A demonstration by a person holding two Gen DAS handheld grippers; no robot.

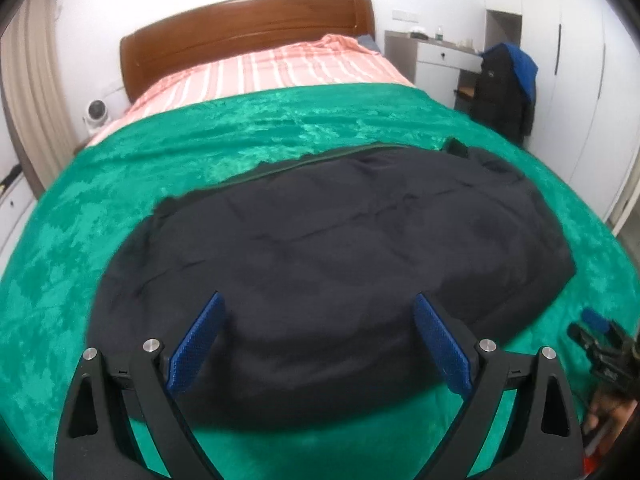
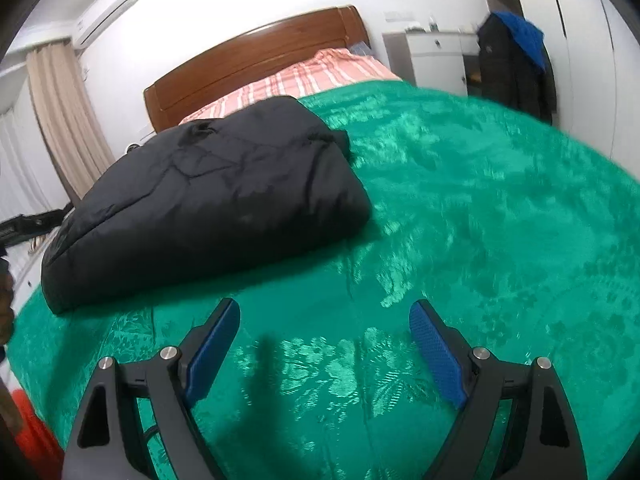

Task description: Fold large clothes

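- The left tool (image 1: pixel 318 340) stood with its jaws wide apart, nothing between the blue pads (image 1: pixel 196 346); it hung over the near edge of the folded garment.
- The right tool (image 2: pixel 324 344) was likewise spread wide and empty, poised above bare green bedspread (image 2: pixel 480 220), well apart from the garment. In the left wrist view it appeared at the right margin (image 1: pixel 604 344), beside the garment's near right corner.
- The dark padded jacket (image 1: pixel 320 260), the task's thing, lay folded into a thick oblong bundle on the bedspread, toward the foot of the bed; in the right wrist view it sat to the left (image 2: pixel 208 204), its quilted surface creased.
- A zip-edged hem (image 1: pixel 320 160) ran along the bundle's far side.
- Beyond the bedspread, a pink striped sheet (image 1: pixel 280 68) covered the head of the bed, ending at a brown wooden headboard (image 1: pixel 248 28).
- A small white fan (image 1: pixel 96 114) stood left of the bed.
- To the right stood a white desk (image 1: pixel 440 56); just beside it hung a black coat (image 1: pixel 500 92) with a blue garment (image 1: pixel 524 68) draped over it.
- Beige curtains (image 2: pixel 64 112) and a wall air conditioner (image 2: pixel 106 16) occupied the far left.
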